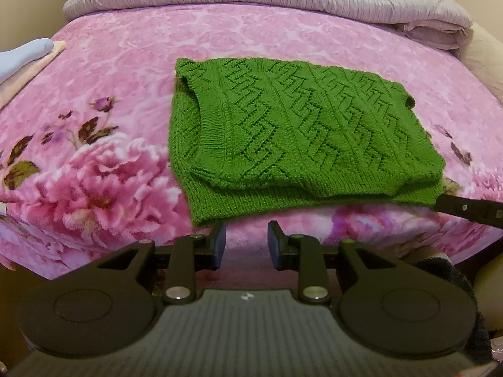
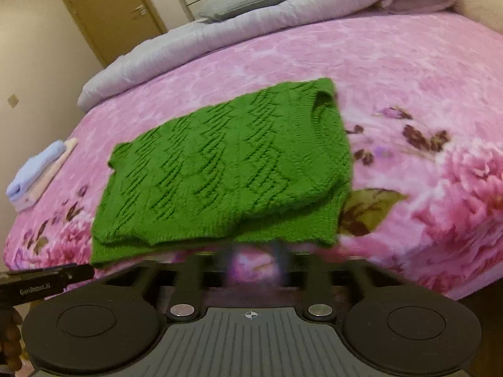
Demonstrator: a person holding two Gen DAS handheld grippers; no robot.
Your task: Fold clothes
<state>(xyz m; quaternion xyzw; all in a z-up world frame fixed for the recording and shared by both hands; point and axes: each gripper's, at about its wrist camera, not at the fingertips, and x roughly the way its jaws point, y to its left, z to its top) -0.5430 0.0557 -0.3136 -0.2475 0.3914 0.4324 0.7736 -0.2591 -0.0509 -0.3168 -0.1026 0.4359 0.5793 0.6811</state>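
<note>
A folded green sweater (image 1: 295, 125) lies on the pink bed (image 1: 132, 62), just beyond the left claw (image 1: 246, 245) and right claw (image 2: 251, 260), both open and empty.

Both grippers tilt downward, side by side. The left gripper (image 1: 246, 240) stands open, nothing between its pads; the right gripper (image 2: 251, 259) is blurred, jaws parted and empty.

Both cameras sat just behind their own gripper, looking forward and downward across the bed (image 1: 125, 62) from its near edge. The left view faced the sweater (image 1: 292, 132) close, from its left front; the right view faced it from the right front, tilted. Both shared the sweater, the quilt (image 2: 188, 53) and the small folded pile (image 2: 37, 172).
</note>
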